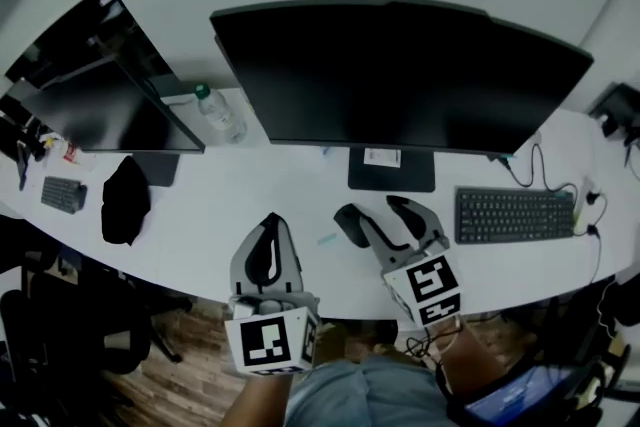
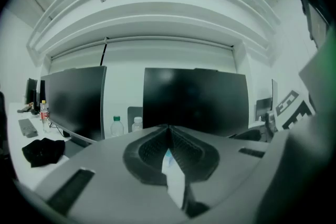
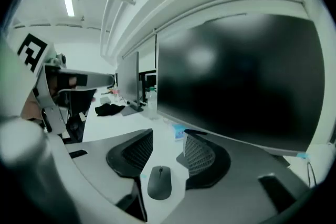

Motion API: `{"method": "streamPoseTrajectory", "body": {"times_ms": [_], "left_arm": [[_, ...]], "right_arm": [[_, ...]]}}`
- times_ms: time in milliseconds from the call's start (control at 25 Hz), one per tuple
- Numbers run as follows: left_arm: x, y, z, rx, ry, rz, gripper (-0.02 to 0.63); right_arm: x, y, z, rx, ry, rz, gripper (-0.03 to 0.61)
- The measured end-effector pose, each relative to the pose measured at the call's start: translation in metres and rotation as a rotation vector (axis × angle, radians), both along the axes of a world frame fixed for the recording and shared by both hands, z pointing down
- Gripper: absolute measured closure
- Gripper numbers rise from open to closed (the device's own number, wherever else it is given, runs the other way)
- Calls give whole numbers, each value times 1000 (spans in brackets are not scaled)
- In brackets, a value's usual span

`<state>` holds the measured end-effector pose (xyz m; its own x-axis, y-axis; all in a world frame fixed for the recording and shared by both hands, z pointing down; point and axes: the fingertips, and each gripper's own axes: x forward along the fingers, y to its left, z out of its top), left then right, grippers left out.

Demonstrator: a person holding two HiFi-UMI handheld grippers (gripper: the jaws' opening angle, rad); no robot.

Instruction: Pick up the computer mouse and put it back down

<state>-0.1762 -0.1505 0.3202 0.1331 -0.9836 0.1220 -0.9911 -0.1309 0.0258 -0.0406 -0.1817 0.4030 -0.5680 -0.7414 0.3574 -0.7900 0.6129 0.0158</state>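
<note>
Lying flat, dark oval mouse (image 3: 159, 182) (slim wheel)

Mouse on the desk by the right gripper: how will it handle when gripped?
The mouse looks smooth, rounded and hard-shelled: probably stiff but slippery in a pinch. Small and low, so likely light. Flat on the desk, it should slide rather than tip.

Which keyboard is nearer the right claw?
The full-size keyboard, right of the monitor stand; the small keyboard lies far left, past the black cloth.
</note>
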Motion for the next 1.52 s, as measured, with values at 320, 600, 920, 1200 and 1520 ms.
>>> {"method": "streamPoseTrajectory", "body": {"times_ms": [320, 600, 920, 1200, 1520], "left_arm": [[42, 24, -74, 163, -11, 42, 609], [69, 46, -99, 224, -22, 72, 609], [80, 64, -102, 234, -43, 72, 609], [79, 68, -99, 218, -29, 60, 609], [81, 66, -96, 212, -38, 66, 609]], "right_arm": [[30, 29, -111, 269, -95, 18, 563], [54, 52, -143, 350, -117, 47, 563], [61, 68, -150, 378, -127, 43, 565], [59, 68, -153, 386, -129, 28, 565], [59, 67, -151, 384, -130, 29, 565]]}}
